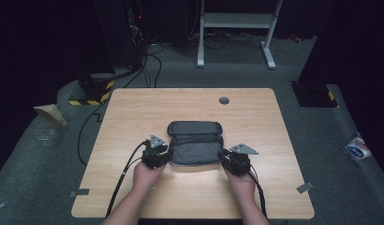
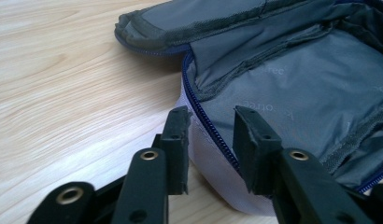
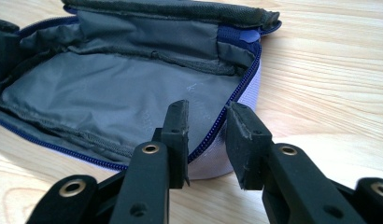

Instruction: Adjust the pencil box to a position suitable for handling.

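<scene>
A grey fabric pouch (image 1: 195,143) lies unzipped in the middle of the wooden table (image 1: 134,108), its lid folded back and its grey lining showing. My left gripper (image 1: 167,151) is at the pouch's near-left corner. In the left gripper view it (image 2: 210,116) is open, and the blue zipper rim (image 2: 213,128) of the pouch (image 2: 297,84) runs into the gap between the jaws. My right gripper (image 1: 223,154) is at the near-right corner. In the right gripper view it (image 3: 206,112) is open astride the zipper edge (image 3: 227,109) of the pouch (image 3: 110,98).
A round grey grommet (image 1: 224,100) is set in the table behind the pouch. Past the table stand a white metal frame (image 1: 237,21) and a yellow-and-black striped base (image 1: 94,91). A packet (image 1: 358,149) lies on the floor at the right.
</scene>
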The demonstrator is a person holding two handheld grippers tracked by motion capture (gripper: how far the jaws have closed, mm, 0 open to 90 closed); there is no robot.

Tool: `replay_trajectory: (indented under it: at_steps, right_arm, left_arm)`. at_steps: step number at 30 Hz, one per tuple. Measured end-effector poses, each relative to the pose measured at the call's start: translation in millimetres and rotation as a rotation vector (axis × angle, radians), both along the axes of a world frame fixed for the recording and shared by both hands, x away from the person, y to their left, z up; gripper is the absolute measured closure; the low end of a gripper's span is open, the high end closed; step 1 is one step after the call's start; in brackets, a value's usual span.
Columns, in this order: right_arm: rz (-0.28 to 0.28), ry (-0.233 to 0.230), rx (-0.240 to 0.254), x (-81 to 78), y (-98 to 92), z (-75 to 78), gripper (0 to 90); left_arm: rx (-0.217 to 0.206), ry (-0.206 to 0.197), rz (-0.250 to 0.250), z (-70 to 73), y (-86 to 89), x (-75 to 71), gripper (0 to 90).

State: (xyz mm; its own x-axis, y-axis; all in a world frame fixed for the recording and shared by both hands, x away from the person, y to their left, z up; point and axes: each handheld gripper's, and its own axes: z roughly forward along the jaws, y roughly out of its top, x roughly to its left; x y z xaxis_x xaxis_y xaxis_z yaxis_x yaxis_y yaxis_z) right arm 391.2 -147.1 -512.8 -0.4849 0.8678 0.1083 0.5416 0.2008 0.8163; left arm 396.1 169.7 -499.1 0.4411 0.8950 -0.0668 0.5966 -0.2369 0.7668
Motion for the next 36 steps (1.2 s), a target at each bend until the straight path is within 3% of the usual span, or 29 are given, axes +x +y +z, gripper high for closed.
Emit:
replay_trajectory:
  at_steps: [7,10,22,32,36]
  right_arm:
    - [0.047,-0.001,-0.01,-1.5,19.9,-1.4,67.0]
    - [0.053,0.003,-0.009,-2.8,25.6,-1.7,65.7]
    - [0.046,-0.005,0.033,-2.5,27.4,1.1,59.9]
    - [0.043,-0.01,0.028,-1.2,25.7,1.1,59.5]
    - [0.039,-0.014,0.03,-1.3,25.3,2.2,58.0]
  left_arm:
    - [0.015,-0.004,0.032,-4.8,21.4,-4.4,69.3]
    - [-0.011,-0.006,0.037,-6.7,28.4,-6.0,69.3]
    - [-0.045,-0.038,0.039,-4.6,25.1,-5.5,67.0]
    - [-0.048,-0.041,0.032,-4.8,21.4,-5.6,67.0]
    - [-0.068,-0.045,0.04,-3.1,23.3,-5.9,67.1]
